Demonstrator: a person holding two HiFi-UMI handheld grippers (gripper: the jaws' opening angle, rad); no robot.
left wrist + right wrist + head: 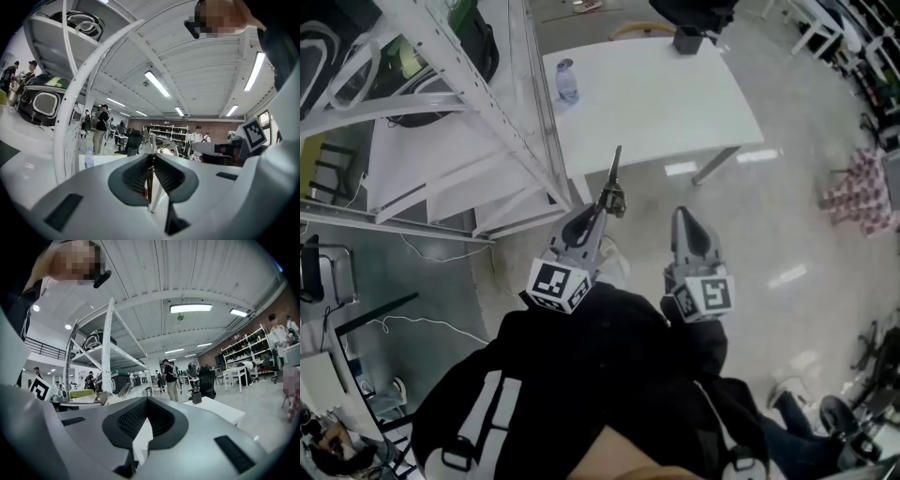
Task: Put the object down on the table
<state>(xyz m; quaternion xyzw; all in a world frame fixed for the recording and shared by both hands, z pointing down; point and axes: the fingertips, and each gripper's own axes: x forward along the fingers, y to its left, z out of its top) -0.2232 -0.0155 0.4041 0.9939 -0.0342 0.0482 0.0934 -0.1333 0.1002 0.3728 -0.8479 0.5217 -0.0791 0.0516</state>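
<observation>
L gripper, fingers pinched on a thin dark tool, holds it in the air by the near edge of the white tabletop, tip aimed that way, prob. for set-down, while R gripper, fingers pressed together w/ nothing between, waits short of that edge.

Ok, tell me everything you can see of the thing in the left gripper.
Slim, dark and long, perhaps a metal tool, kind unclear. One end is pinched in the shut jaws of the left gripper; just beyond them it is thicker, then tapers forward, its tip showing over the near edge of the white table. Only the jaws touch it.
</observation>
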